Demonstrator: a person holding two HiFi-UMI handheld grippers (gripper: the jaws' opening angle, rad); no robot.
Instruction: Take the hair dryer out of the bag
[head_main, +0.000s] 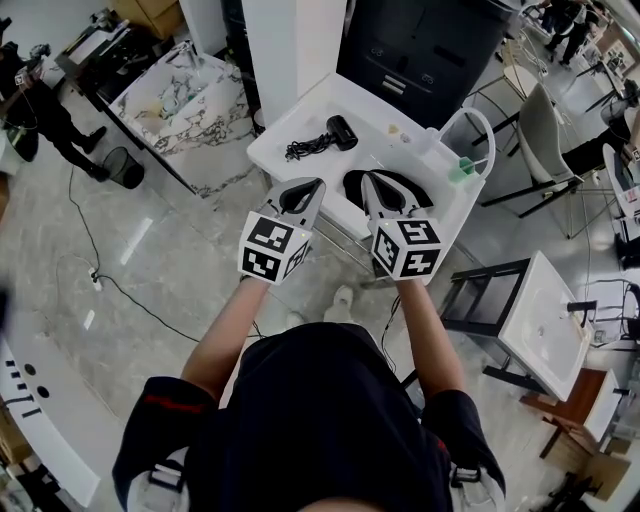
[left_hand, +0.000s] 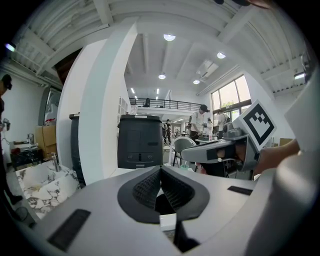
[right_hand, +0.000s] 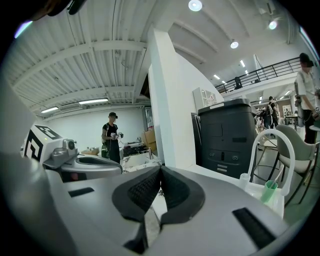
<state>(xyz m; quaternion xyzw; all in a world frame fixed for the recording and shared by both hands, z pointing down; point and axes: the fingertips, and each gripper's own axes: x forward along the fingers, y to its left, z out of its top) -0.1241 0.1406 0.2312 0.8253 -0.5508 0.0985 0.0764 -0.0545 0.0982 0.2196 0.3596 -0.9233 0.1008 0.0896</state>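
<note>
A black hair dryer (head_main: 341, 131) lies on the white table (head_main: 290, 128), its coiled cord (head_main: 305, 148) to its left. A black bag (head_main: 397, 189) lies flat near the table's front edge, partly hidden by my right gripper (head_main: 368, 177). That gripper hovers over the bag's left end, shut and empty. My left gripper (head_main: 318, 184) is shut and empty too, just left of the bag and in front of the dryer. The left gripper view shows its closed pads (left_hand: 160, 172) and the right gripper (left_hand: 220, 150). The right gripper view shows its closed pads (right_hand: 160, 174).
A white handled caddy (head_main: 476, 130) with a green cup (head_main: 460, 170) stands at the table's right end. Behind the table are a white pillar (head_main: 290, 40) and a black cabinet (head_main: 420, 50). A marble counter (head_main: 190, 100) is left, a chair (head_main: 540, 130) right.
</note>
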